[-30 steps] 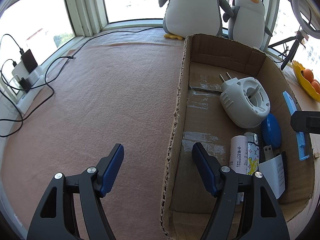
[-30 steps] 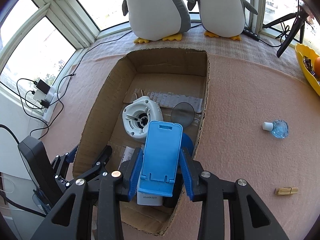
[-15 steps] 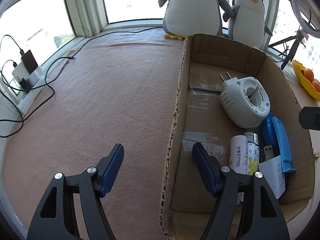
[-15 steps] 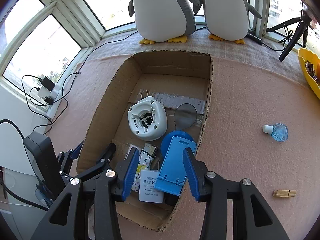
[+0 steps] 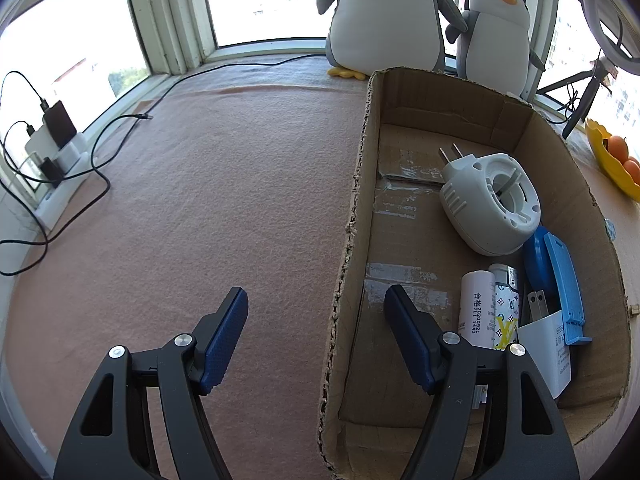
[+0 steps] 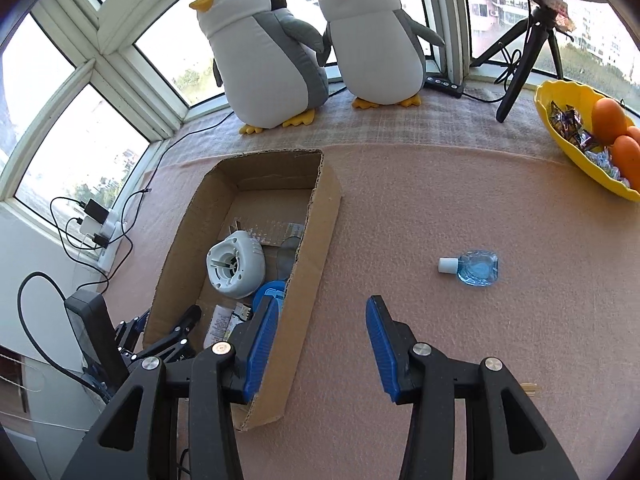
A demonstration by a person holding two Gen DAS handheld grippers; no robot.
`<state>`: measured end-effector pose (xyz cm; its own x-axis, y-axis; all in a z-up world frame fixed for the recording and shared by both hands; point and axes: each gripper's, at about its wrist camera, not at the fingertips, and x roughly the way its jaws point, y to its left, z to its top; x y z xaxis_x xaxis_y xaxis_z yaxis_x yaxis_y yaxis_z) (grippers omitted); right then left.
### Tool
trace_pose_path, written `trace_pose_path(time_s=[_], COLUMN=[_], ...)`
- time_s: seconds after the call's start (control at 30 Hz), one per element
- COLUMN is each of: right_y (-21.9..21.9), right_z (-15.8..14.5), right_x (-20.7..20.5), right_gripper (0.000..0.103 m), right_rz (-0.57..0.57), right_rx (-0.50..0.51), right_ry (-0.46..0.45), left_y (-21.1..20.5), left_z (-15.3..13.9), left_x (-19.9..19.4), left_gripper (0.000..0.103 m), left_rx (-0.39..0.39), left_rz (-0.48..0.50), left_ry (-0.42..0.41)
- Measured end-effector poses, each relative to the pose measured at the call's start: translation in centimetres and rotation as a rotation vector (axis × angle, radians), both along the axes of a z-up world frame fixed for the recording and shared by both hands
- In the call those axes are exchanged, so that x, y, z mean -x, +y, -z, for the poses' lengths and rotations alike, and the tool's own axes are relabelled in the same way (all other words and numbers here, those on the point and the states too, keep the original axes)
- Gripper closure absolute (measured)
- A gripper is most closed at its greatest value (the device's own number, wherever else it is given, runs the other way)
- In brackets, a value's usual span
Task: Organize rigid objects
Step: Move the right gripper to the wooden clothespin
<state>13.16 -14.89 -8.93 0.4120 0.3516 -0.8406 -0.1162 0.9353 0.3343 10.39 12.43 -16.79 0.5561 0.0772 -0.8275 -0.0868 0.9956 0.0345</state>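
Note:
A cardboard box (image 5: 360, 184) (image 6: 320, 216) lies on the pink felt. It holds a white plug-in device (image 5: 490, 204) (image 6: 236, 266), a blue phone stand (image 5: 566, 284), a white tube (image 5: 476, 308), a patterned tube (image 5: 506, 308) and a white charger (image 5: 546, 344). My left gripper (image 5: 316, 320) is open and empty, straddling the box's left wall. My right gripper (image 6: 322, 320) is open and empty, above the felt beside the box's right wall. A small blue bottle (image 6: 474, 268) lies on the felt, ahead and right of it. A wooden clothespin (image 6: 530, 390) lies near the right finger.
Two penguin plush toys (image 6: 264, 60) (image 6: 376, 40) stand by the window behind the box. A yellow bowl (image 6: 560, 136) with oranges sits at the right. A tripod (image 6: 524, 52) stands at the back right. A power strip (image 5: 56, 160) with cables lies at the left.
My right gripper opened and let the blue phone stand go into the box, then rose and swung right over the felt. My left gripper has not moved.

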Motion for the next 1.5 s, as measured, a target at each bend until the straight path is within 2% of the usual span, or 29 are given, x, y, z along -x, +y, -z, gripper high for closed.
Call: trace_pose_path(time_s=[0.4, 0.7, 0.9, 1.2, 1.5], right_y=[-7.3, -10.8, -11.2, -10.4, -7.9], right_z=[0.2, 1.1, 2.4, 4.7, 6.7], right_x=[2.2, 4.1, 5.6, 6.6, 6.2], right_gripper=[0.061, 0.061, 0.061, 0.061, 0.061], right_rz=[0.091, 0.088, 0.020, -0.074, -0.200], right_rx=[0.053, 0.124, 0.212, 0.273, 0.425], right_ry=[0.012, 0.005, 0.006, 0.038, 0.045], left_y=[0.1, 0.0, 0.0, -0.4, -0.4], left_z=[-0.1, -0.1, -0.1, -0.1, -0.1], left_x=[0.0, 0.0, 0.1, 0.2, 0.2], left_gripper=[0.031, 0.031, 0.031, 0.031, 0.031], left_rx=[-0.015, -0.019, -0.026, -0.037, -0.032], left_rz=[0.001, 0.003, 0.005, 0.006, 0.002], left_ry=[0.002, 0.002, 0.004, 0.005, 0.006])
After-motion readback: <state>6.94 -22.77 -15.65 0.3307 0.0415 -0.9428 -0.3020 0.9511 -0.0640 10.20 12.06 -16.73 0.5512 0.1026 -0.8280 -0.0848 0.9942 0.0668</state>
